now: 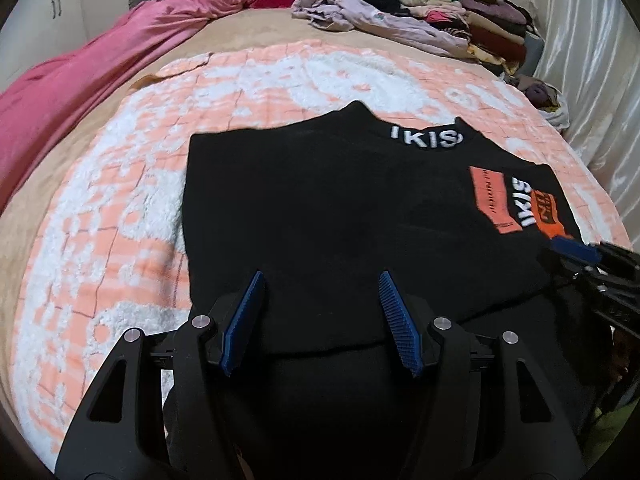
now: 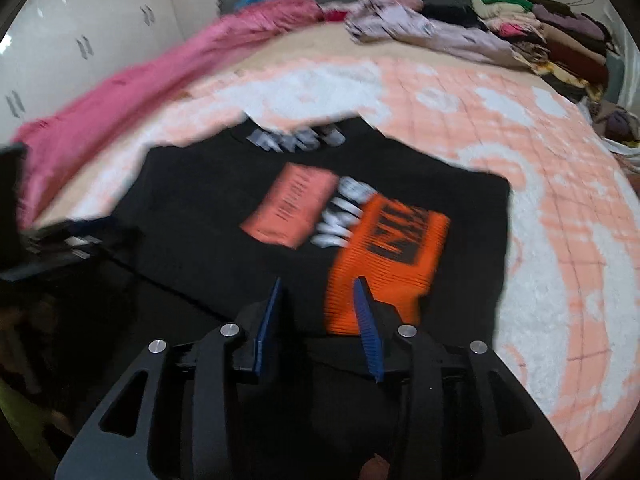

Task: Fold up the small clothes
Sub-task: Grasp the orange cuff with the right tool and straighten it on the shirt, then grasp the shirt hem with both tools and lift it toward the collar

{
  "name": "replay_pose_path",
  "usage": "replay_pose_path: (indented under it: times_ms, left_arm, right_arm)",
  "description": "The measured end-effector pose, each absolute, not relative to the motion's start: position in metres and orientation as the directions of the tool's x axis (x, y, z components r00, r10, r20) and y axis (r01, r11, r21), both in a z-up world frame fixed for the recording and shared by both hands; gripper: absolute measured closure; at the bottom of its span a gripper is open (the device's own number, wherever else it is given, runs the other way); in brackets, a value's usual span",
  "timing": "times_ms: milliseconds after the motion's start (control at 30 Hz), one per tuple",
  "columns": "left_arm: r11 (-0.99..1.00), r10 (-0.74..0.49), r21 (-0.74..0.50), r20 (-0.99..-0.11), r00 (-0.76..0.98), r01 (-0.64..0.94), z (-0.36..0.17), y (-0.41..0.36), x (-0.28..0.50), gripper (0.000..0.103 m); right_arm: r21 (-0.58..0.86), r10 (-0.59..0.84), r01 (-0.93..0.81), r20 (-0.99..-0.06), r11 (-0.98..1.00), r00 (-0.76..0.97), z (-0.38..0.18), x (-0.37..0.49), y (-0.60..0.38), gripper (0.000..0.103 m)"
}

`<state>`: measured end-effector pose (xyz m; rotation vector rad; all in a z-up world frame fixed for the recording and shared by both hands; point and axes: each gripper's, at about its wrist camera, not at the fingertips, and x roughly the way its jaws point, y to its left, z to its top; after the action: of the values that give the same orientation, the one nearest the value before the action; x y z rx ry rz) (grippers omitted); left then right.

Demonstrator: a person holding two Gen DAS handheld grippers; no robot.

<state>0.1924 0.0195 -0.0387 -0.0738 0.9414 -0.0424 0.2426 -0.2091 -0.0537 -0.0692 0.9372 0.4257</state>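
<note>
A black top (image 1: 320,208) with white "IKIS" lettering and orange patches lies flat on the pink-and-white blanket (image 1: 120,200), collar away from me. My left gripper (image 1: 322,280) is open and empty, hovering over the top's near hem. My right gripper (image 2: 320,284) is open and empty over the near edge by the orange patch (image 2: 384,260); it also shows in the left wrist view (image 1: 576,248) at the right. The top (image 2: 192,208) in the right wrist view is motion-blurred.
A pink duvet (image 1: 100,68) runs along the left side of the bed. A lilac garment (image 1: 360,16) and a stack of folded clothes (image 1: 480,20) sit at the far right. A white curtain (image 1: 592,60) hangs on the right.
</note>
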Motion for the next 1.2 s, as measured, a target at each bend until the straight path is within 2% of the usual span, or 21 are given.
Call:
replay_pose_path:
  times_ms: [100,267,400,467,633,800,1033,1200]
  left_arm:
    - [0.993,-0.093,-0.118,-0.807,0.584,-0.005,-0.041,0.027,0.192,0.05]
    - [0.993,-0.093,-0.117,-0.806,0.585,-0.003,-0.04,0.027,0.189,0.05]
    - [0.992,-0.098,-0.124,-0.808,0.581,-0.004,-0.032,0.03,0.184,0.05]
    - [0.992,-0.098,-0.126,-0.804,0.587,-0.006,-0.026,0.033,0.18,0.05]
    - [0.992,-0.093,-0.127,-0.794,0.601,-0.015,-0.015,0.038,0.174,0.05]
    - [0.991,-0.099,-0.133,-0.782,0.616,-0.01,-0.003,0.039,0.167,0.05]
    - [0.988,-0.112,-0.154,-0.772,0.626,-0.013,0.004,0.038,0.16,0.05]
    - [0.985,-0.127,-0.173,-0.759,0.638,-0.01,0.01,0.038,0.152,0.047]
  right_arm:
    - [0.184,0.365,-0.375,-0.788,0.909,0.496,-0.058,0.246,-0.216,0.068]
    - [0.188,0.374,-0.383,-0.781,0.904,0.5,-0.057,0.244,-0.218,0.067]
    - [0.267,0.44,-0.382,-0.751,0.885,0.493,-0.052,0.244,-0.23,0.066]
    - [0.286,0.46,-0.386,-0.731,0.877,0.504,-0.046,0.243,-0.234,0.061]
    - [0.332,0.509,-0.398,-0.682,0.855,0.526,-0.033,0.238,-0.24,0.054]
    - [0.362,0.538,-0.402,-0.639,0.841,0.55,-0.018,0.234,-0.254,0.053]
    - [0.43,0.563,-0.368,-0.559,0.824,0.608,0.002,0.217,-0.304,0.053]
    - [0.405,0.522,-0.34,-0.532,0.848,0.667,0.023,0.2,-0.337,0.052]
